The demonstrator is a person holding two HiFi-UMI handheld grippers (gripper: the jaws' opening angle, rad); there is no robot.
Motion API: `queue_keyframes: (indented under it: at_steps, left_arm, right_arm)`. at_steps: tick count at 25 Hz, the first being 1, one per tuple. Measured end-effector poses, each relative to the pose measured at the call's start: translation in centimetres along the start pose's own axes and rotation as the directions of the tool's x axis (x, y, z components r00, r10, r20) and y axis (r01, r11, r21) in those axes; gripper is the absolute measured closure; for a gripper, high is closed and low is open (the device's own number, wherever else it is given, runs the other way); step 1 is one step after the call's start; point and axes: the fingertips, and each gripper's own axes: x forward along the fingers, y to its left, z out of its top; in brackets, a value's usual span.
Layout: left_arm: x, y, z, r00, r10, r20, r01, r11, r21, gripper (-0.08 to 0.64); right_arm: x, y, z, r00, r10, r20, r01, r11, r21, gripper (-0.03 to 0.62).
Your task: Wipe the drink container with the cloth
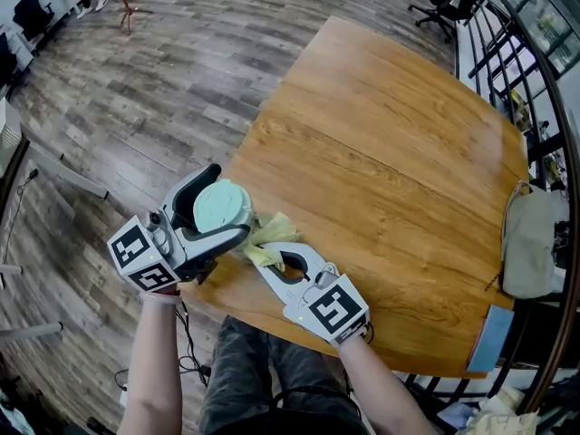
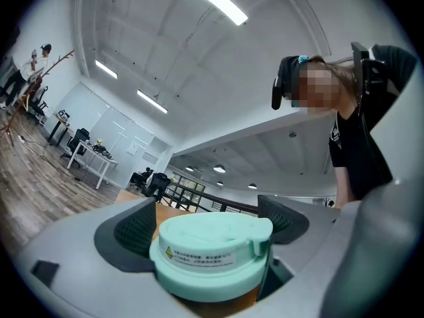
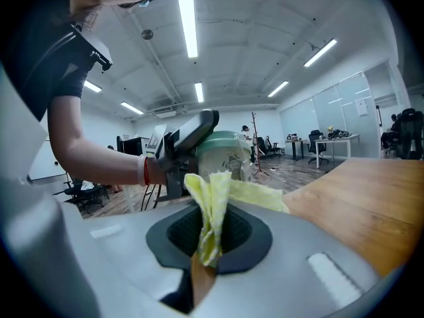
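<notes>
The left gripper (image 1: 212, 214) clamps the drink container (image 2: 211, 245) just below its mint lid (image 1: 221, 206), at the desk's (image 1: 381, 170) near corner. The right gripper (image 3: 211, 236) pinches the soft, limp yellow cloth (image 3: 213, 201) just beside it. The container looks light, rigid and probably slippery.

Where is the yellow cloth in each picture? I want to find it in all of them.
Head view: the cloth is low and left of the middle, between the drink container and the right gripper.
Left gripper view: not in it.
Right gripper view: the cloth is in the middle, pinched between the jaws.
Shared landmark: the mint-topped drink container shows in all three views.
</notes>
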Motion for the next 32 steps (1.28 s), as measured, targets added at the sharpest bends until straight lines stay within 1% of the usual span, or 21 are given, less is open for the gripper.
queue_keyframes:
  at_steps: [11,15,23,27,32]
  left_arm:
    - [-0.7,0.1,0.2,0.999,-0.013,0.039,0.014,1.0,-0.014,0.081]
    - [-0.8,0.0,0.2,0.999,-0.017,0.05,0.018,1.0,-0.013,0.081]
    - [-0.7,-0.2,0.4,0.998,-0.035,0.056,0.035,0.999,-0.008,0.081]
    - [-0.7,-0.2,0.3,0.998,-0.038,0.056,0.039,0.999,-0.013,0.081]
    - [-0.9,0.0,0.3,0.998,-0.037,0.058,0.038,0.999,-0.014,0.081]
  right_arm:
    - [-0.1,-0.2,-4.3,0.996,-0.023,-0.092,0.028,0.998,0.057,0.569]
    - [-0.1,-0.2,-4.9,0.993,-0.032,-0.111,0.04,0.997,0.071,0.569]
    - [-0.1,-0.1,-5.1,0.993,-0.035,-0.115,0.046,0.994,0.097,0.569]
    - [-0.3,-0.2,-6.5,0.986,-0.047,-0.159,0.062,0.994,0.091,0.569]
    - [-0.2,-0.5,-6.9,0.986,-0.058,-0.157,0.077,0.99,0.117,0.569]
